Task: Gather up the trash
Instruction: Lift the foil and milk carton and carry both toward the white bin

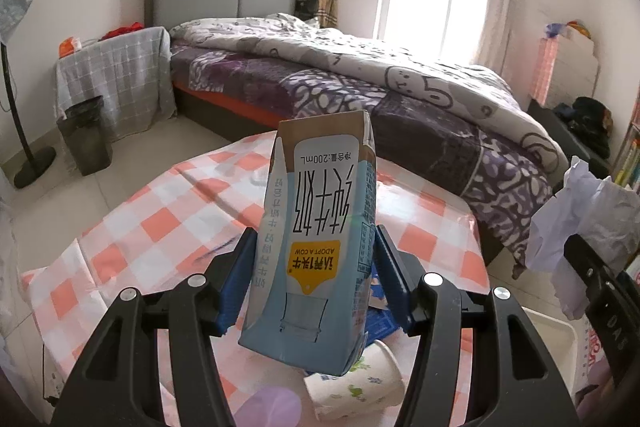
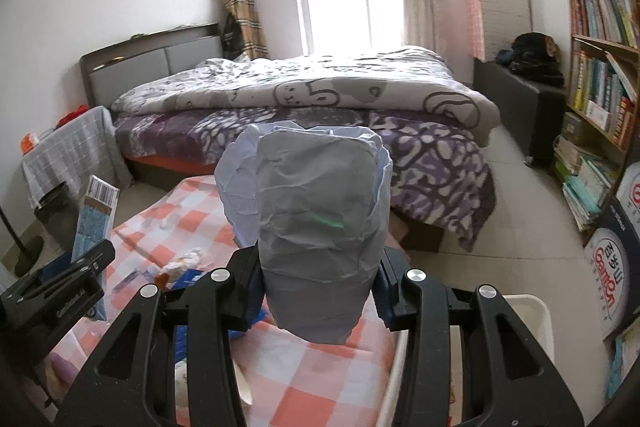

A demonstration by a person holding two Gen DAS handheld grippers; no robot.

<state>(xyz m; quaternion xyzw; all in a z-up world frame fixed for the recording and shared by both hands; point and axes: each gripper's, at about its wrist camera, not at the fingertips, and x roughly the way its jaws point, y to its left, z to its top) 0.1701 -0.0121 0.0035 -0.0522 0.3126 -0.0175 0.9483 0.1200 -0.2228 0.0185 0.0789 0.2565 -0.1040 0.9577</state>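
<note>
Left wrist view: we find the left hand-held gripper (image 1: 314, 275) clamped on a milk carton (image 1: 320, 227) above the bench (image 1: 132, 227); light, crushable, best held mid-body. The right hand-held gripper (image 2: 318, 283) pinches soft crumpled paper (image 2: 316, 219).

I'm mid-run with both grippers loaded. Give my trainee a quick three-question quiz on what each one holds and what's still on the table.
1. True or false: the left gripper is shut on a milk carton.
2. What does the right gripper hold?
A. a book
B. crumpled paper
C. a red cloth
3. Fill in: below the carton, a paper ____ lies on its side on the checked tablecloth.

Key:
1. True; the carton sits between both blue fingers, its print upside down.
2. B.
3. cup.
</note>
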